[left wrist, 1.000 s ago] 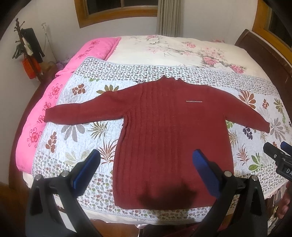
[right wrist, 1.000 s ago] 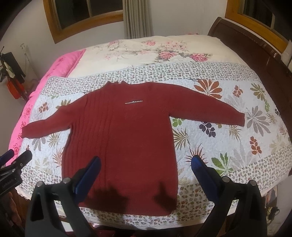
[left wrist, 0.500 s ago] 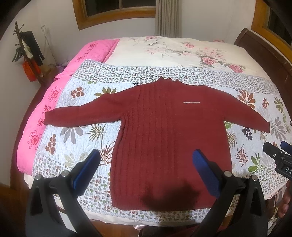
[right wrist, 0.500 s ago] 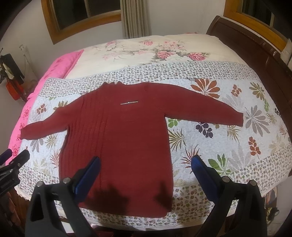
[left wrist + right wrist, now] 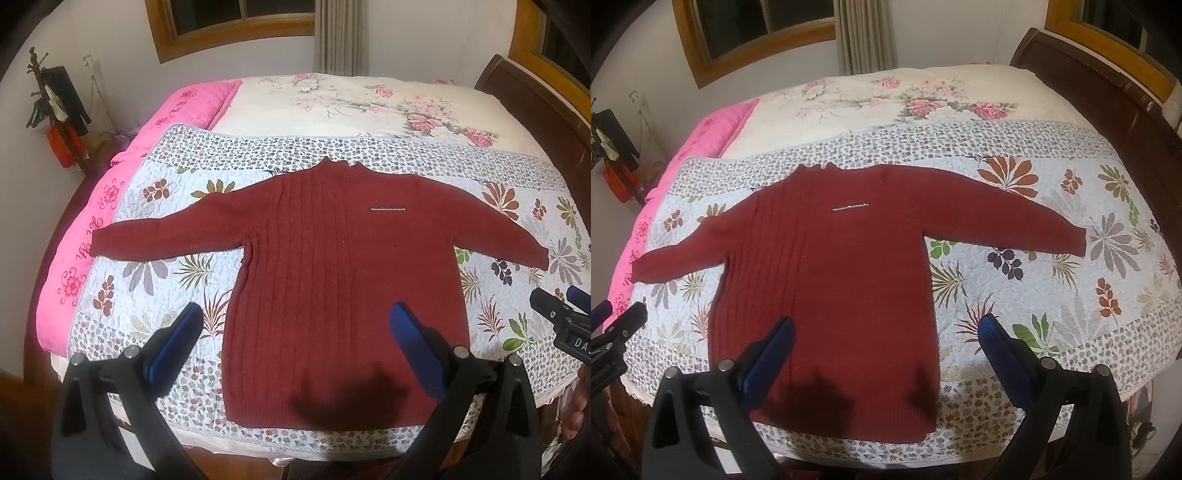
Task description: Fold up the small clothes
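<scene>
A dark red ribbed sweater [image 5: 343, 266] [image 5: 827, 280] lies flat on the bed, front up, both sleeves spread out sideways, hem nearest me. A small silver bar sits on its chest. My left gripper [image 5: 297, 332] hangs open above the hem, holding nothing. My right gripper [image 5: 886, 338] is likewise open and empty, over the hem's right half. Each gripper's tip shows at the edge of the other's view: the right one [image 5: 561, 314] at the right, the left one [image 5: 617, 325] at the left.
The sweater rests on a white quilt with leaf prints [image 5: 155, 280] [image 5: 1071, 280]. Behind it lie a cream floral bedspread [image 5: 369, 107] and a pink blanket [image 5: 110, 199]. A dark wooden headboard [image 5: 1108, 96] runs along the right. A coat stand [image 5: 55, 107] is by the left wall.
Both grippers have drifted slightly, so the sweater sits a little lower and more to the left in view. Neither the sweater nor the jaws changed.
</scene>
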`<state>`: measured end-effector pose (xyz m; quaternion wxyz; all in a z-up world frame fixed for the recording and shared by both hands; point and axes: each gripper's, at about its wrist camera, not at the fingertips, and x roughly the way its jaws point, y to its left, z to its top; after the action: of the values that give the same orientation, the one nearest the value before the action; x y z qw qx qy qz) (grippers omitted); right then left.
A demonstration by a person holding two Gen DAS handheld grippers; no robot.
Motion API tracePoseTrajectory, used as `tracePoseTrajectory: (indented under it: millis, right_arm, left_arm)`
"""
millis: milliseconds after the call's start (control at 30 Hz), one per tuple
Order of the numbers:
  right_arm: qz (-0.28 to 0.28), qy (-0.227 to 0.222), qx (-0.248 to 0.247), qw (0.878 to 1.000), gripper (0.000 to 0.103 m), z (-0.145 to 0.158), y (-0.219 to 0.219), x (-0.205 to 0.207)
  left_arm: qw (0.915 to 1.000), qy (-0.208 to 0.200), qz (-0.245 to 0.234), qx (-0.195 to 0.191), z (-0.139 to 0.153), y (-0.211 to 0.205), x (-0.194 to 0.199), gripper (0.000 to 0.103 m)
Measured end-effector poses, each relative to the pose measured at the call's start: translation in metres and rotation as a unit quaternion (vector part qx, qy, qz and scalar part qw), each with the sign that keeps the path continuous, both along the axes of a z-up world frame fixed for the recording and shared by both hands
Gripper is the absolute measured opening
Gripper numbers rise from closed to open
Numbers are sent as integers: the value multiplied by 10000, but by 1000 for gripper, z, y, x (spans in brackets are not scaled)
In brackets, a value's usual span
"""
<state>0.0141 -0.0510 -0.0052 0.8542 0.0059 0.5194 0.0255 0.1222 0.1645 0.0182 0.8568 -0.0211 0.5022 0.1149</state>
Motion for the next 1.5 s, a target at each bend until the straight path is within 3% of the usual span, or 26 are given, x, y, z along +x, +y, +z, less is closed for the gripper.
tracePoseTrajectory:
  millis: [567, 700, 833, 933, 1033, 1133, 1300, 1500]
  right_arm:
    - [-43, 156, 107, 9998, 99, -13, -16, 15]
    - [-19, -255, 71, 9996, 99, -22, -32, 24]
    - [-444, -273, 365, 9980, 99, -45, -91, 52]
    - [-1096, 53, 702, 9915, 99, -70, -169, 86]
    - [-1522, -8, 866, 9845, 99, -88, -242, 116]
    - [-1752, 196, 633, 9823, 99, -113, -308, 154]
    - [-1979, 672, 667, 9756, 99, -161, -401, 204]
    - [-1708, 1100, 583, 9774, 92, -201, -447, 236]
  left_arm:
    - [10000, 76, -13, -16, -9, -20, 19, 100]
    - [9998, 205, 7, -19, -26, -30, 30, 100]
    - [9999, 107, 69, 15, -44, -48, 57, 100]
    - [9999, -32, 84, 85, -55, -64, 83, 100]
    - [9998, -131, 101, -87, -71, -87, 121, 100]
    - [9990, -282, 163, -296, -84, -110, 156, 100]
    - [9981, -408, 163, -438, -105, -158, 202, 100]
    - [9984, -388, 156, -371, -128, -202, 239, 100]
